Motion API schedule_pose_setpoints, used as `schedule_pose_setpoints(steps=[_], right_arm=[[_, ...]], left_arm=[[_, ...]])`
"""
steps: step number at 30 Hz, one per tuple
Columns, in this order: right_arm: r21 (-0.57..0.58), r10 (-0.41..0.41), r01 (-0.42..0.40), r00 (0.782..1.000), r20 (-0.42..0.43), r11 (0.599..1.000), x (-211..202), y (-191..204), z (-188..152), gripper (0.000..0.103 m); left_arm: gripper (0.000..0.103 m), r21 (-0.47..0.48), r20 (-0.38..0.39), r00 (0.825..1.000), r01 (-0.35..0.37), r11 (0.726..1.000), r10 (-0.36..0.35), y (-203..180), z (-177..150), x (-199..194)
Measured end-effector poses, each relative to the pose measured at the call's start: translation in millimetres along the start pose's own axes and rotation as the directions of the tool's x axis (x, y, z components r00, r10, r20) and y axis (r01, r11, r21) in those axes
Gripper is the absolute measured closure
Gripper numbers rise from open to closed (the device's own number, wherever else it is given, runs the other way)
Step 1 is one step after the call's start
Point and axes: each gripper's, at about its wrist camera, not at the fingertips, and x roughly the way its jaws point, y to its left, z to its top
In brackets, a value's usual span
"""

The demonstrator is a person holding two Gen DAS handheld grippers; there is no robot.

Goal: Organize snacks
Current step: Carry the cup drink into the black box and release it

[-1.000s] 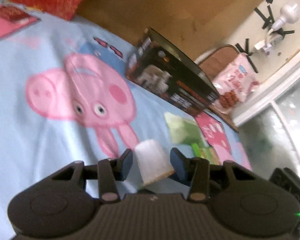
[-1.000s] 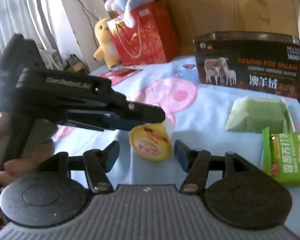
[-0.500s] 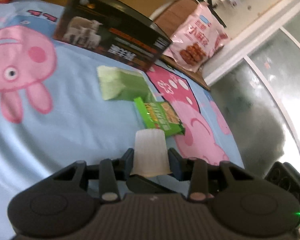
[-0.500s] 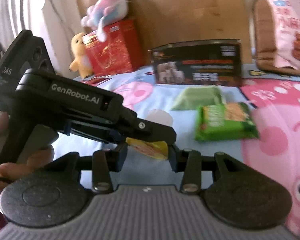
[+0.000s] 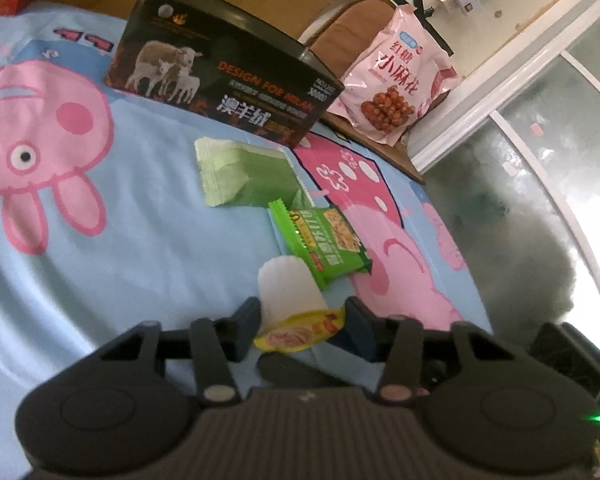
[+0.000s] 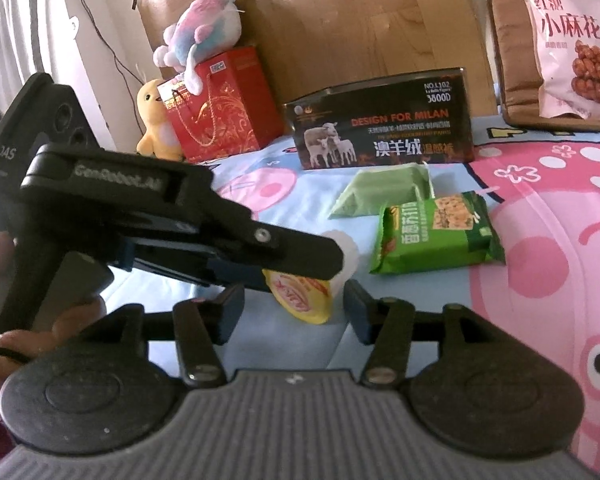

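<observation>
Jelly cup between parted left jaws, on the bed.

The left gripper (image 5: pixel 302 322) jaws stand apart around the cup (image 5: pixel 290 292), which lies tipped, yellow lid toward the camera; contact with the pads is unclear. The right gripper (image 6: pixel 294 312) jaws gape wide just behind it, holding nothing. A green packet (image 5: pixel 320 240) lies just beyond the left jaws.

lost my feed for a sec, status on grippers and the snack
Left gripper open around the white jelly cup with yellow foil lid. Right gripper open, empty, close behind the cup. Green biscuit packet just beyond it.
</observation>
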Motion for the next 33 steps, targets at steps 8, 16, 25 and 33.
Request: schedule_pose_setpoints(steps=[8, 16, 25, 33], right_arm=[[-0.066, -0.006, 0.012, 0.996, 0.087, 0.998, -2.1, 8.5, 25.7, 0.068], [-0.124, 0.029, -0.005, 0.981, 0.192, 0.992, 52.5, -6.8, 109.5, 0.068], [-0.093, -0.099, 0.115, 0.982, 0.162, 0.989, 106.6, -47.4, 150.6, 0.068], [0.077, -0.151, 0.137, 0.963, 0.223, 0.988, 69.8, -81.0, 151.0, 0.061]], left_arm=[[0.058, 0.036, 0.096, 0.995, 0.016, 0.999, -0.019, -9.0, 27.1, -29.5], [0.057, 0.046, 0.246, 0.969, -0.01, 0.999, -0.002, 0.4, 118.4, -36.5], [0.057, 0.023, 0.223, 0.974, -0.038, 0.999, 0.032, 14.2, 185.0, 31.6], [0.055, 0.041, 0.307, 0.95, -0.067, 0.997, 0.052, 7.7, 175.8, 8.6]])
